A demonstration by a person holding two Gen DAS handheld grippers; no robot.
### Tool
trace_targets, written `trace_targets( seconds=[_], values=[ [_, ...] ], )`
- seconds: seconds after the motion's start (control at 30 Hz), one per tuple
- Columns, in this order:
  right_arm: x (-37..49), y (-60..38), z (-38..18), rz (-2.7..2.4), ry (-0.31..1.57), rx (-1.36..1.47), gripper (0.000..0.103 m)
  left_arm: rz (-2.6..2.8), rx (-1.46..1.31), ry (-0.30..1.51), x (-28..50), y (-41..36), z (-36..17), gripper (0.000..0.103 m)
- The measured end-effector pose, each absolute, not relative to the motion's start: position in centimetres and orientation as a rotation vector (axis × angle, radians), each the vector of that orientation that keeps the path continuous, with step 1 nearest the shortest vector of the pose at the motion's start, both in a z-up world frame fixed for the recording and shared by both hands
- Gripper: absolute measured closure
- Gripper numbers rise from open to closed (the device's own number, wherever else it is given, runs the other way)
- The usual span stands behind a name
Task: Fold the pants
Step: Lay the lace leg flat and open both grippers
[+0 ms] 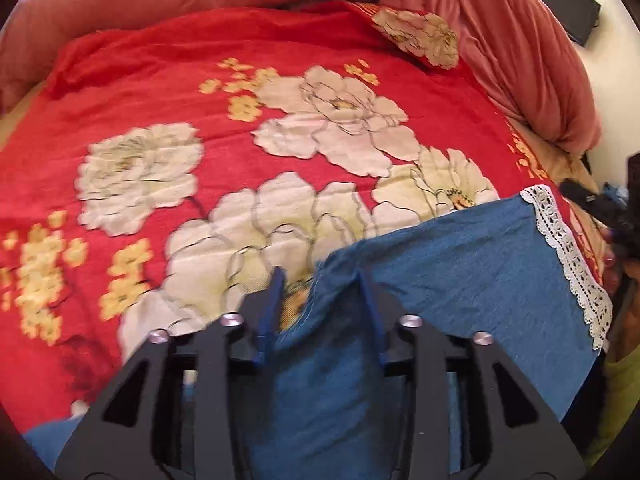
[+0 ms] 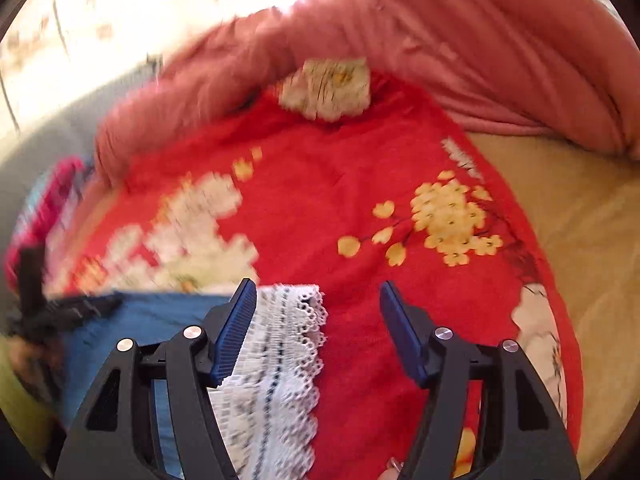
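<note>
- The blue pants [image 1: 472, 272] are lying on a red flowered bedspread [image 1: 208, 92], with their white lace hem [image 1: 568, 256] toward the right in the left wrist view.
- The left gripper [image 1: 322, 286] is pointing down at the pants; a raised fold of the blue cloth is sitting between its two blue fingers [image 1: 276, 296]. The jaws are standing partly apart, and I cannot tell whether the pads are pressing the fold.
- The right gripper [image 2: 318, 300] is hanging over the lace hem [image 2: 276, 360] with its jaws wide apart; the lace is lying by the left finger [image 2: 236, 328], not pinched.
- A pink quilt [image 1: 500, 40] is lying bunched along the far edge of the bedspread.
- The right wrist view is blurring toward its left side.
</note>
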State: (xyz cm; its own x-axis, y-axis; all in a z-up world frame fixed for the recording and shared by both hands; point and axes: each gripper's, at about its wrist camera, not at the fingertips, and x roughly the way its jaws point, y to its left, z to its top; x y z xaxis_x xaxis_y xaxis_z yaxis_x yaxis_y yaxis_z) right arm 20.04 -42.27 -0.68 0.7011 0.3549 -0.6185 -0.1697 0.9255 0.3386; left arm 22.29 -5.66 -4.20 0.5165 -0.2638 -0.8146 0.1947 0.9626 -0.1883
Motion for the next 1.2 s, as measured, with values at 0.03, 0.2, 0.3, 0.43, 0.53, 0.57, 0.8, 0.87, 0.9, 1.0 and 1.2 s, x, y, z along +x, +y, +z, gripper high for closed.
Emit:
trace_targets(
  seconds=[0.03,0.2,0.3,0.43,0.53,0.57,0.8,0.87,0.9,1.0,1.2],
  values=[
    [19.2,-42.8,-0.2,0.292,0.719,0.297,0.039,-0.268,-0.083,0.98,21.6,-5.4,-3.8,0.069],
    [13.1,-42.8,2.4,0.251,0.619,0.312,0.037,-0.274,-0.129,0.906,16.7,-5.0,-1.8,0.068],
    [9.8,-39.2,3.4,0.28,0.587,0.202,0.037,-0.287,-0.117,0.881,13.8,-6.0,-1.5,0.067],
    [7.2,-32.2,2.1,0.416,0.645,0.064,0.037,-0.299,-0.063,0.887,10.7,-7.6,-1.9,0.064],
    [6.3,-29.2,0.4,0.422,0.71,-0.046,0.038,-0.298,0.006,0.9,9.1,-8.6,-2.6,0.058],
    [6.2,-28.9,-0.1,0.399,0.731,-0.069,0.038,-0.286,0.034,0.906,8.7,-8.8,-2.8,0.057],
    [6.3,-33.4,-2.6,0.288,0.875,0.028,0.038,-0.228,0.084,0.913,6.7,-7.0,-4.2,0.048],
    [6.0,-34.4,-2.6,0.284,0.877,0.06,0.04,-0.231,0.076,0.907,6.5,-6.7,-4.3,0.048],
    [6.0,-34.6,-2.9,0.287,0.886,0.074,0.04,-0.233,0.076,0.903,6.4,-6.6,-4.4,0.047],
    [6.1,-34.1,-3.4,0.277,0.911,0.052,0.04,-0.236,0.055,0.899,6.5,-6.5,-5.0,0.047],
    [5.9,-34.5,-3.3,0.286,0.906,0.089,0.038,-0.241,0.015,0.891,6.4,-6.2,-4.9,0.046]
  ],
)
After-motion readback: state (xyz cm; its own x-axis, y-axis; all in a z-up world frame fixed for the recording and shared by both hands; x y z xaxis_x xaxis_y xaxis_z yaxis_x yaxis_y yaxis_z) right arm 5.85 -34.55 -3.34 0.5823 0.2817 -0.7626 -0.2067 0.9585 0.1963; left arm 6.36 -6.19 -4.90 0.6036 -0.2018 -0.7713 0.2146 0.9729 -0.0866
